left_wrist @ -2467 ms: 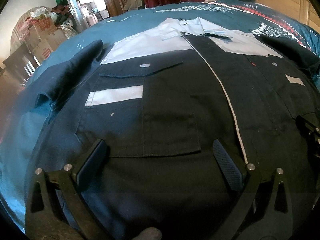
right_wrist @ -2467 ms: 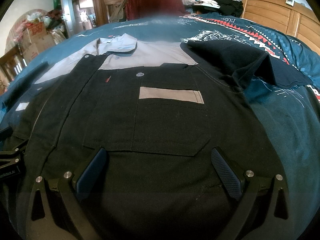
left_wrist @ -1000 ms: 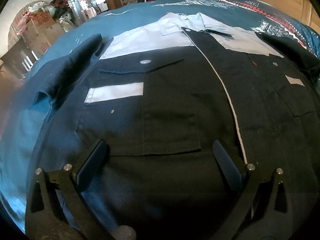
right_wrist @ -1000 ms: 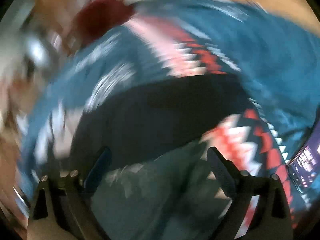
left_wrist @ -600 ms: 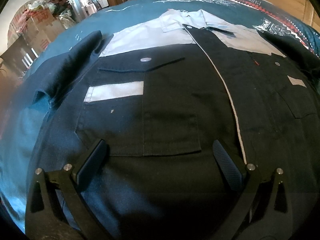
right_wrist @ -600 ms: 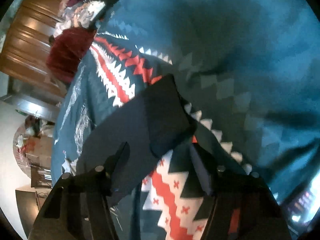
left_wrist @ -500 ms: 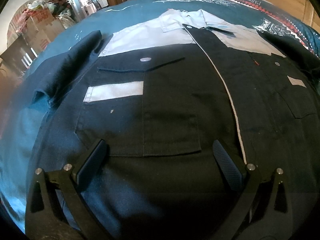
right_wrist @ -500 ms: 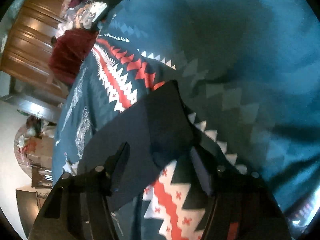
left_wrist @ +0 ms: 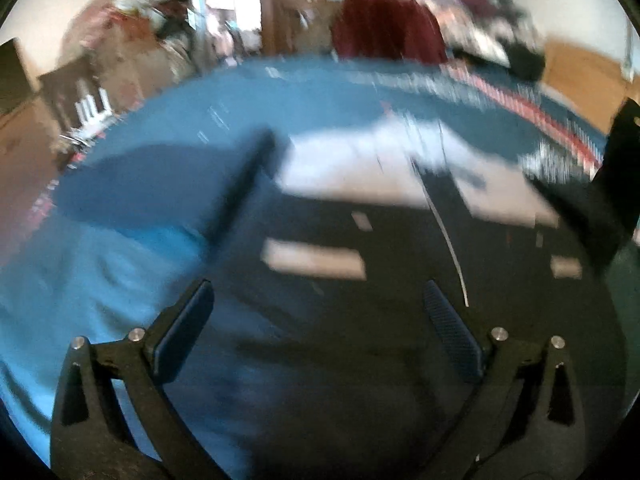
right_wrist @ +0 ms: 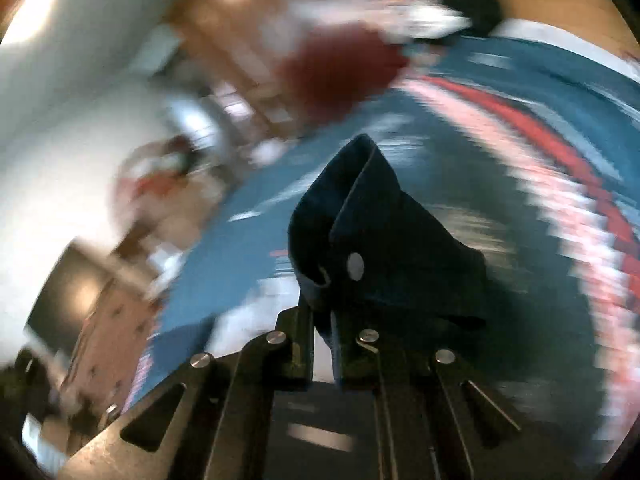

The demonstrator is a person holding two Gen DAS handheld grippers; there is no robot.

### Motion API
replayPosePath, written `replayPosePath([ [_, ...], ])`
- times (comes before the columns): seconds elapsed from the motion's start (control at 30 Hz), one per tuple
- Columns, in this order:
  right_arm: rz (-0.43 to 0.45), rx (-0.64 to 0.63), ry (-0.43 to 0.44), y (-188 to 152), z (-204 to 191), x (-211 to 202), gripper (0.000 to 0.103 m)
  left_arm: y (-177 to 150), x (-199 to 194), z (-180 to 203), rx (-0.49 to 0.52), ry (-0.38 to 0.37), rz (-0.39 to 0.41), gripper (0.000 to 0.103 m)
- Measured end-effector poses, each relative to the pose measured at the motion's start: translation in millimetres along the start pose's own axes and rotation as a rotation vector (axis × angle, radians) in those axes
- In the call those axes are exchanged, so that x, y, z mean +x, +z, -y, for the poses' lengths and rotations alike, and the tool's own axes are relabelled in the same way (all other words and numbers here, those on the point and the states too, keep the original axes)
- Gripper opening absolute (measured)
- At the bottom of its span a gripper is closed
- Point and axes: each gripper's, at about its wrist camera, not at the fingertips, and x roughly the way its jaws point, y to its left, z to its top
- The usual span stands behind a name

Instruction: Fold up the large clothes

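Note:
A large dark work jacket (left_wrist: 392, 304) with a pale grey yoke and grey chest strips lies face up on a blue bedspread (left_wrist: 120, 264). My left gripper (left_wrist: 316, 312) hangs open above its lower left front, holding nothing. The jacket's left sleeve (left_wrist: 168, 196) lies spread out to the side. In the right wrist view my right gripper (right_wrist: 322, 320) is shut on the dark cuff of the right sleeve (right_wrist: 372, 236), which has a silver snap and stands lifted off the bed. That raised sleeve (left_wrist: 600, 208) also shows at the right edge of the left wrist view. Both views are motion-blurred.
The patterned bedspread (right_wrist: 540, 140) with red and white zigzags covers the bed. A dark red garment (left_wrist: 388, 28) hangs on a chair beyond the bed. A pile of clothes (left_wrist: 488, 40) and a wooden headboard (left_wrist: 580, 76) sit at the far right, boxes (left_wrist: 120, 48) at the far left.
My right gripper has shut on the right sleeve's cuff and raised it off the bed. The left gripper, still open, has moved up and left, with more bedspread in view.

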Motion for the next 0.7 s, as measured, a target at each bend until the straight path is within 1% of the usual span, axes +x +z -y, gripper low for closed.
replayPosePath([
  [0.07, -0.031, -0.071, 0.116, -2.6, -78.7, 49.9, 0.010, 16.3, -13.2, -21.2, -0.055, -0.002, 0.040, 0.103],
  [0.13, -0.066, -0.121, 0.183, -16.3, -146.6, 108.2, 0.010, 28.3, -19.9, -37.6, -0.090, 0.012, 0.070, 0.103],
  [0.17, -0.087, -0.125, 0.215, -26.9, -172.3, 137.0, 0.011, 34.3, -24.6, -47.7, -0.106, 0.022, 0.085, 0.103],
  [0.2, -0.109, -0.141, 0.235, -36.2, -189.3, 158.5, 0.016, 36.0, -26.8, -52.1, -0.112, 0.027, 0.093, 0.103],
  [0.23, -0.149, -0.161, 0.240, -51.5, -206.2, 185.8, 0.026, 37.9, -29.0, -58.3, -0.117, 0.034, 0.100, 0.103],
  [0.27, -0.198, -0.154, 0.226, -71.5, -217.7, 212.1, 0.034, 37.7, -28.7, -60.8, -0.117, 0.038, 0.098, 0.103],
  [0.3, -0.238, -0.152, 0.202, -90.0, -223.5, 228.0, 0.041, 35.7, -27.5, -64.2, -0.117, 0.039, 0.094, 0.103],
  [0.33, -0.263, -0.160, 0.182, -107.0, -225.6, 237.8, 0.041, 32.9, -26.9, -67.8, -0.114, 0.040, 0.089, 0.103],
  [0.4, -0.293, -0.159, 0.190, -141.2, -217.8, 236.5, 0.041, 25.4, -20.1, -75.9, -0.111, 0.041, 0.067, 0.103],
  [0.43, -0.299, -0.159, 0.184, -156.3, -204.6, 228.1, 0.041, 18.5, -16.3, -82.4, -0.117, 0.037, 0.050, 0.103],
  [0.47, -0.295, -0.162, 0.166, -162.8, -190.3, 219.9, 0.041, 13.1, -10.7, -86.8, -0.128, 0.032, 0.033, 0.103],
  [0.53, -0.273, -0.159, 0.102, -180.0, -152.6, 195.2, 0.042, 6.6, -8.3, -96.8, -0.147, 0.022, 0.015, 0.103],
  [0.57, -0.250, -0.141, 0.030, -183.9, -120.0, 179.0, 0.043, 2.0, -2.9, -99.0, -0.155, 0.018, 0.001, 0.103],
  [0.6, -0.235, -0.130, -0.020, -186.3, -101.5, 167.0, 0.045, -0.8, -1.7, -98.8, -0.157, 0.012, -0.006, 0.103],
  [0.63, -0.213, -0.117, -0.097, -185.6, -75.5, 155.0, 0.046, -3.2, 2.1, -97.5, -0.156, 0.006, -0.015, 0.103],
  [0.67, -0.187, -0.088, -0.202, -185.3, -39.4, 141.2, 0.047, -4.6, 2.7, -95.5, -0.153, 0.000, -0.019, 0.103],
  [0.7, -0.177, -0.066, -0.258, -181.5, -17.9, 135.3, 0.050, -5.8, 3.2, -93.8, -0.150, -0.006, -0.021, 0.103],
])
